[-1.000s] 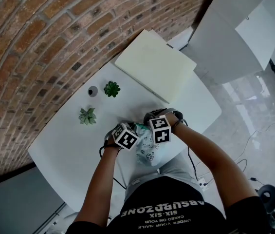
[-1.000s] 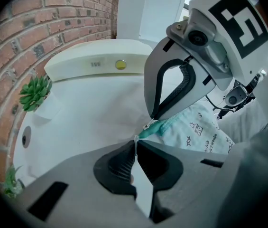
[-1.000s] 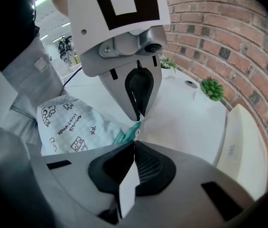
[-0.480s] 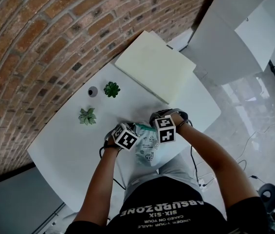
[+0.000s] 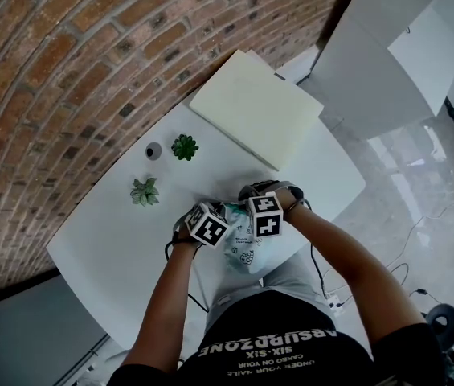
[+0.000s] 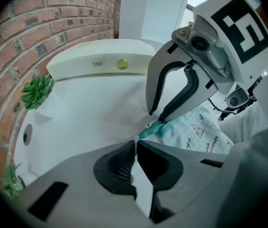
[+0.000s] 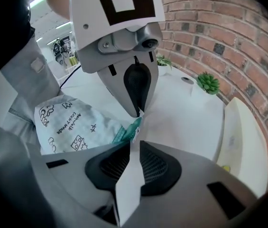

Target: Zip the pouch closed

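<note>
A pale pouch [image 5: 245,252] with small printed figures and a teal zipper [image 7: 126,129] lies at the near table edge, against the person's lap. My left gripper [image 6: 135,144] is shut on a thin white corner of the pouch [image 6: 200,129] at the zipper's end. My right gripper [image 7: 134,144] faces it almost tip to tip. Its jaws have just been opening and a narrow gap shows between the pads. The teal zipper end [image 6: 164,127] lies just ahead of the right gripper's tips, not pressed by them.
On the white table [image 5: 122,240] stand two small green plants [image 5: 184,146] [image 5: 144,191] and a small grey round object [image 5: 153,149]. A flat cream box [image 5: 255,107] lies at the far end. A brick wall runs along the table's left side.
The right gripper shifted slightly right half a second ago and has come back toward the left gripper. The left gripper and the pouch have stayed put.
</note>
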